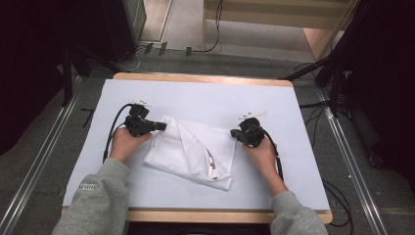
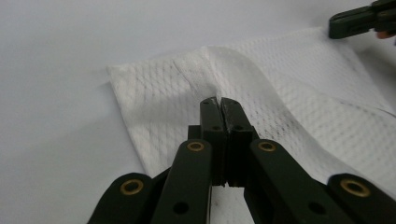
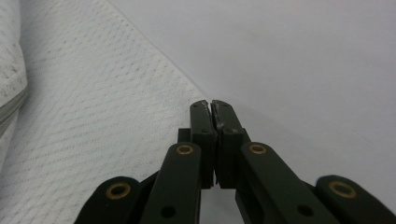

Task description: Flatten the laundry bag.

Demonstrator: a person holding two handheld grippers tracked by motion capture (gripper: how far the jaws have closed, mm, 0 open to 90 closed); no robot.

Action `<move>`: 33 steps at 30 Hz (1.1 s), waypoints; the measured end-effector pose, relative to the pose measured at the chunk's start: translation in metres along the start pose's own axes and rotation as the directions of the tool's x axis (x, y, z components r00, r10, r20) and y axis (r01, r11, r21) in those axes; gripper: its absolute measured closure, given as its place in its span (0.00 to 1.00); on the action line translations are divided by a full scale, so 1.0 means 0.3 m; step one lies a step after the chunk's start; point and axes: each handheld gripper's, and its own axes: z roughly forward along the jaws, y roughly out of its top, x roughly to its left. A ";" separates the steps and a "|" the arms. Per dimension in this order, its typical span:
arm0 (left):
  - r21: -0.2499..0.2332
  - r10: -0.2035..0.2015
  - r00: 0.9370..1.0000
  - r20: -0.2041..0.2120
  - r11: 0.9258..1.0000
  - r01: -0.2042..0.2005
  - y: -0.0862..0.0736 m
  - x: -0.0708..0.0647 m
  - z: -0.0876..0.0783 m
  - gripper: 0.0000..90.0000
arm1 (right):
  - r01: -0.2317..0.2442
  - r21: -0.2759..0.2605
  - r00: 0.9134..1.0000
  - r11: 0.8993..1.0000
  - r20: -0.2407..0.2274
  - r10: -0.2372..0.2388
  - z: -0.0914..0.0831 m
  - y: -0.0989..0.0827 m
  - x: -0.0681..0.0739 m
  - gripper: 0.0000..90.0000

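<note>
My left tongs (image 2: 219, 103) are closed, jaws pressed flat together, tips at a raised crease of the white mesh bag (image 2: 280, 93). Whether a pinch of mesh sits between them I cannot tell; the ridge rises right at the tips. My right tongs (image 3: 211, 106) are closed too, tips at the bag's edge, and again I cannot tell whether any fabric is caught

From above: left tongs (image 1: 155, 126) point right onto the bag's upper left corner, right tongs (image 1: 237, 133) point left at its right edge. Both hands rest on the table, one each side

The bag (image 1: 191, 152) lies flat near the middle of the white table sheet (image 1: 205, 93), folded, with a flap across its middle and a zipper (image 1: 210, 164) running down toward the lower right corner. Its long axis runs from upper left to lower right, so it lies between my two tongs, inward from each. Both reach it about equally; the left has the corner, the right the side edge

Any lift or spread, I judge, turns on pulling apart along the line joining the tongs

What the views add: the high view gives the whole outline and zipper; the left gripper view gives the pulled-up crease and the right tongs far off at top right (image 2: 359, 21); the right gripper view gives the weave and straight edge against bare sheet
</note>
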 end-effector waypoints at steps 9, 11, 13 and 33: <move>-0.069 0.036 0.999 0.022 0.997 -0.034 -0.038 -0.047 -0.109 1.00 | -0.078 -0.024 0.995 0.997 0.059 0.079 -0.023 0.022 -0.128 1.00; -0.075 0.037 0.999 0.023 0.997 -0.035 -0.052 -0.055 -0.129 1.00 | -0.094 -0.028 0.993 0.995 0.070 0.095 -0.030 0.026 -0.155 1.00; -0.079 0.036 0.999 0.024 0.996 -0.034 -0.060 -0.057 -0.139 1.00 | -0.114 -0.037 0.990 0.993 0.079 0.117 -0.038 0.028 -0.184 1.00; 0.014 -0.029 0.998 0.057 1.000 0.028 -0.201 -0.087 -0.158 0.91 | -0.155 -0.021 0.983 0.988 0.101 0.156 -0.023 0.043 -0.280 0.92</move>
